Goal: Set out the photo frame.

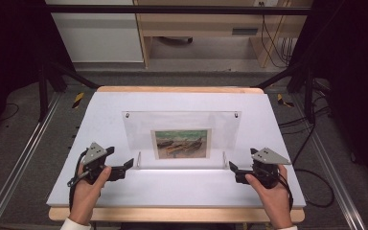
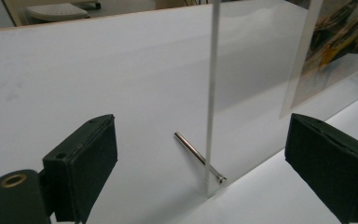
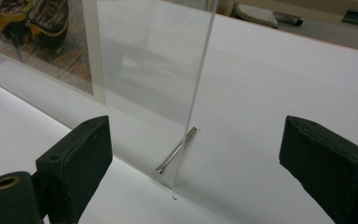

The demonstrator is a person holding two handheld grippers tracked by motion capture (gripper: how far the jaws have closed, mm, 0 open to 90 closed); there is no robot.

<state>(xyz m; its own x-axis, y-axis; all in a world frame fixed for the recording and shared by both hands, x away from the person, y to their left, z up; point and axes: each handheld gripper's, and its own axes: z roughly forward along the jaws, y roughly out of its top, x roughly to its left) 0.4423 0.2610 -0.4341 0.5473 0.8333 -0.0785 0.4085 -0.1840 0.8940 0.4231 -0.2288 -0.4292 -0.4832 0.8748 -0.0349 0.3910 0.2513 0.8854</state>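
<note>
A clear picture frame stands upright on the white tabletop, holding a boat print. The left tongs and right tongs point inward, near its lower corners, jaws apart.

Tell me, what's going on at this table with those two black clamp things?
A person is holding a gripper in each hand, one at either end of a clear picture frame standing upright on the white table. The frame holds a small painting of boats and rests on metal pins through its bottom corners. The left gripper and the right gripper both have their jaws wide open, lined up with the frame's side edges but not touching it. It looks as if they are about to take hold of it.
</note>
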